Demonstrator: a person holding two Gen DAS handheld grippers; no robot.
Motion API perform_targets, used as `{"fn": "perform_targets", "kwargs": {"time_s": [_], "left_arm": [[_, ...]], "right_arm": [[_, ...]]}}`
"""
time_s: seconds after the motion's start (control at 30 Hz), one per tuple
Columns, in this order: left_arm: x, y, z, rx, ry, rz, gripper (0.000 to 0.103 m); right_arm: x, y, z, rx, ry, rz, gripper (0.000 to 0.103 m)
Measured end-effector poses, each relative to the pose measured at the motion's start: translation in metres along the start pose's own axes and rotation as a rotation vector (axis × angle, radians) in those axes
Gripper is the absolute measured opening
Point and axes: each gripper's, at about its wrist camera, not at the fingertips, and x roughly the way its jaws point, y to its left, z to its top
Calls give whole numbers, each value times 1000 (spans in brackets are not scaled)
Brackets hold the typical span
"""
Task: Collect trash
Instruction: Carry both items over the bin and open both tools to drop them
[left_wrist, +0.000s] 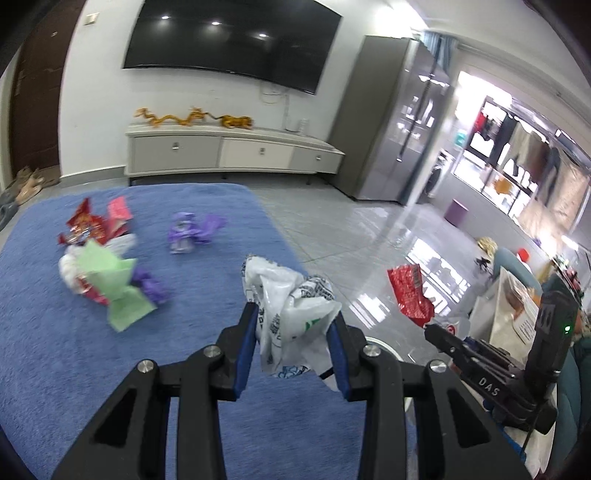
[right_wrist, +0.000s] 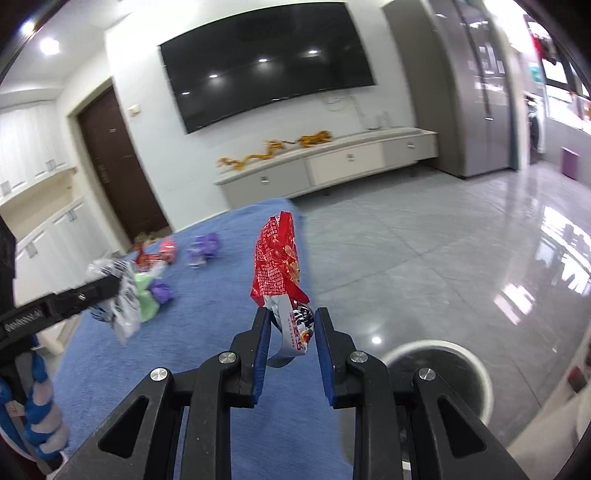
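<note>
- The crumpled white plastic bag (left_wrist: 291, 314) with dark print sits pinched between the blue-padded fingers of the left gripper (left_wrist: 293, 317), held up above the blue rug (left_wrist: 184, 350).
- The red snack wrapper (right_wrist: 279, 262) stands upright from the right gripper (right_wrist: 291, 321), whose fingers are clamped on its silvery lower end; the same wrapper shows at the right of the left wrist view, over the tiled floor (right_wrist: 424, 251).
- More trash lies on the rug further out: a green paper piece (left_wrist: 114, 280) on top of a small heap, a red wrapper pile (left_wrist: 94, 223) just behind it, a purple scrap (left_wrist: 149, 286) touching the green paper, and a purple wrapper (left_wrist: 192, 230) apart to the right.
- A round white bin (right_wrist: 443, 365) stands on the floor just beside the rug's near edge, below and right of the right gripper.
- Beyond the rug, a low white TV cabinet (left_wrist: 229, 147) runs along the wall with golden dragon figures (left_wrist: 192, 117) on top and a dark wall-mounted TV (left_wrist: 232, 40) above.
</note>
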Motion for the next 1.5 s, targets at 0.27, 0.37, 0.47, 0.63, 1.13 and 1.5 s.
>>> {"fn": "perform_targets", "kwargs": {"time_s": [0.27, 0.37, 0.47, 0.63, 1.13, 1.5], "left_arm": [[23, -46, 5, 92, 30, -80, 34], [35, -60, 6, 111, 46, -101, 34], [50, -69, 6, 122, 71, -117, 34], [83, -92, 3, 158, 133, -137, 34], [197, -150, -26, 240, 371, -159, 39], [229, -172, -43, 267, 453, -170, 58]], "right_arm": [[-10, -57, -16, 117, 37, -158, 23], [-8, -71, -20, 143, 61, -209, 23], [-9, -85, -28, 163, 85, -251, 23], [-3, -110, -38, 196, 128, -289, 23], [51, -181, -67, 319, 293, -321, 25], [64, -211, -81, 384, 351, -349, 46]]}}
